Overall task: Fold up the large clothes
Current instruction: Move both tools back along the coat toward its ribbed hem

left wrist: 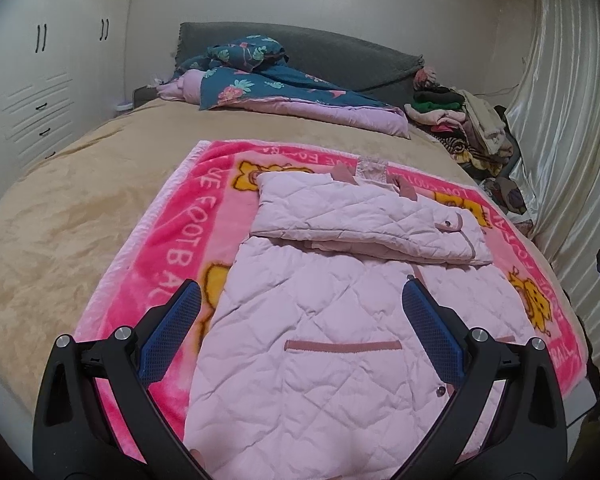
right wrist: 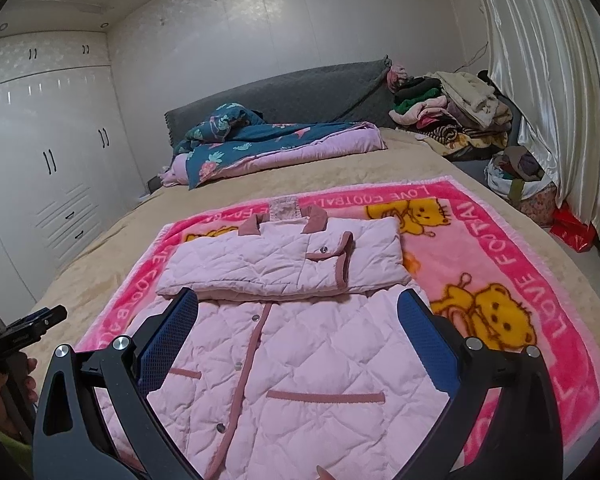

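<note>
A pale pink quilted jacket (left wrist: 312,332) with darker pink trim lies flat on a bright pink teddy-bear blanket (left wrist: 172,248) on the bed. Its sleeves are folded across the chest as a band (left wrist: 364,220). It also shows in the right wrist view (right wrist: 300,364), with the sleeve band (right wrist: 284,264) and collar at the far end. My left gripper (left wrist: 302,294) is open and empty, hovering over the jacket's lower left part. My right gripper (right wrist: 298,308) is open and empty, over the jacket's lower right part near the button placket.
The bed has a tan cover (left wrist: 80,200). A blue floral quilt (left wrist: 268,80) lies at the grey headboard (left wrist: 340,56). A heap of clothes (left wrist: 460,120) sits at the far right corner. Curtains (right wrist: 560,80) hang on the right, white wardrobes (right wrist: 40,160) on the left.
</note>
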